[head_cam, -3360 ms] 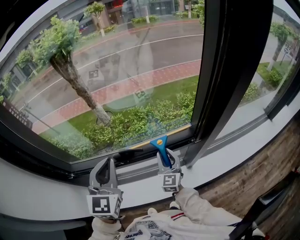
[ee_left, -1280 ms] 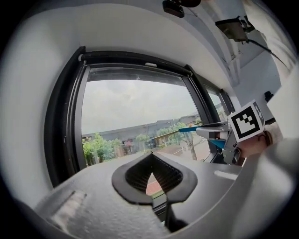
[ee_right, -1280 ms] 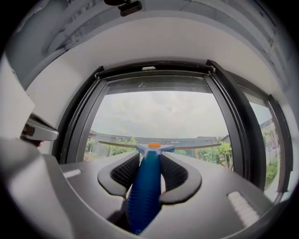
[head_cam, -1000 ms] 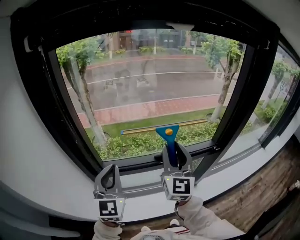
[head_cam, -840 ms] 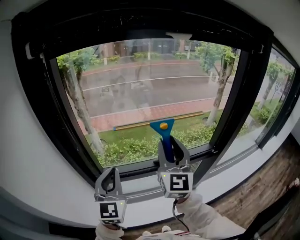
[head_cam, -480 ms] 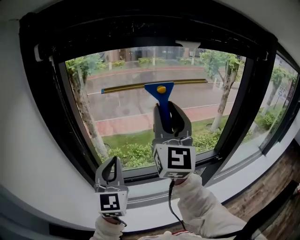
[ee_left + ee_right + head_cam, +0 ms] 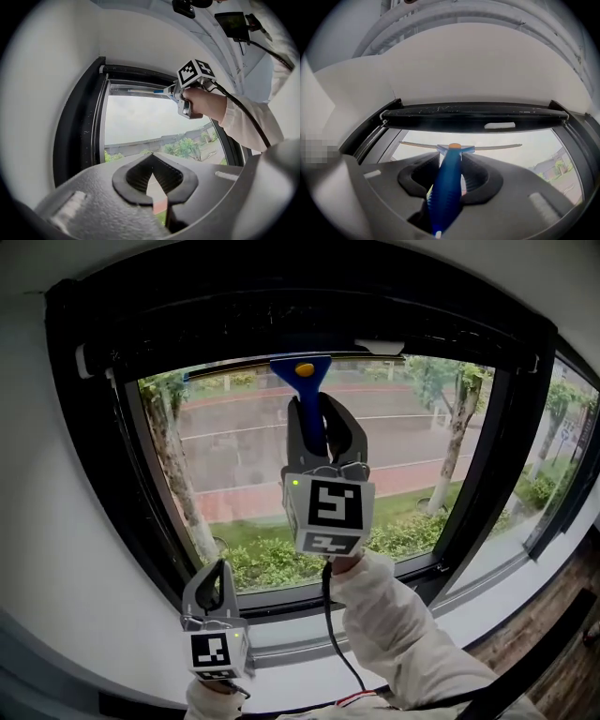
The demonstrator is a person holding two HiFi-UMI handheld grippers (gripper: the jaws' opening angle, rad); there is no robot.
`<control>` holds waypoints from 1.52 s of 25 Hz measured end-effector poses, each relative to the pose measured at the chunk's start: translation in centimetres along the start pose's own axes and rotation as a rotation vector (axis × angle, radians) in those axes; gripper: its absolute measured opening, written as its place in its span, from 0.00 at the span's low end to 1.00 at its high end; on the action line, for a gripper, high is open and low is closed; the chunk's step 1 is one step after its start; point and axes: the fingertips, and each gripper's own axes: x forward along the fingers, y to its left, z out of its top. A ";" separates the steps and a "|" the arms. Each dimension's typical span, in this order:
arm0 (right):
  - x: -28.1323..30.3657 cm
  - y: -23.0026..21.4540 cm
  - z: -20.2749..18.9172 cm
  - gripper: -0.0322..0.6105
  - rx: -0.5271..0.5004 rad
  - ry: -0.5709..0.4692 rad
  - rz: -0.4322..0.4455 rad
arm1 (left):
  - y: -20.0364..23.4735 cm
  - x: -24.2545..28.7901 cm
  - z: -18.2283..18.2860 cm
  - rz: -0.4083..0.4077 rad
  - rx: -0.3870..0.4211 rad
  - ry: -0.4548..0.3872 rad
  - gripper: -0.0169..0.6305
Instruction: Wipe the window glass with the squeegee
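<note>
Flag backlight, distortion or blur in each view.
Head view: fisheye bows the window frame; the glass is brighter than the room. Left gripper view: sky washed out, left gripper soft up close. Right gripper view: squeegee handle blurred near the lens.

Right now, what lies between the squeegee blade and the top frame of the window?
Only a narrow strip of bare glass, as the right gripper view shows; the squeegee blade is nearly at the top frame.

Blocked at 12 o'clock by frame (image 7: 281,324), just above squeegee (image 7: 302,379). Open glass (image 7: 234,456) from 3 through 6 to 9 o'clock; left gripper (image 7: 221,564) low at 7, well apart.
</note>
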 end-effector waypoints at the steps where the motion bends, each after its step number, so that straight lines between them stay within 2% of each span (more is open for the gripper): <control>1: 0.5 -0.1 -0.1 0.28 -0.002 -0.003 0.000 | 0.1 0.0 -0.1 0.003 0.002 -0.001 0.03; 15: 2.8 0.1 -0.9 0.28 -0.007 -0.011 -0.023 | 1.9 -0.3 -2.0 0.027 -0.010 0.021 0.03; 38: -1.5 1.8 -5.4 0.28 0.018 0.044 -0.036 | 1.2 -1.2 -4.0 -0.021 -0.014 0.072 0.03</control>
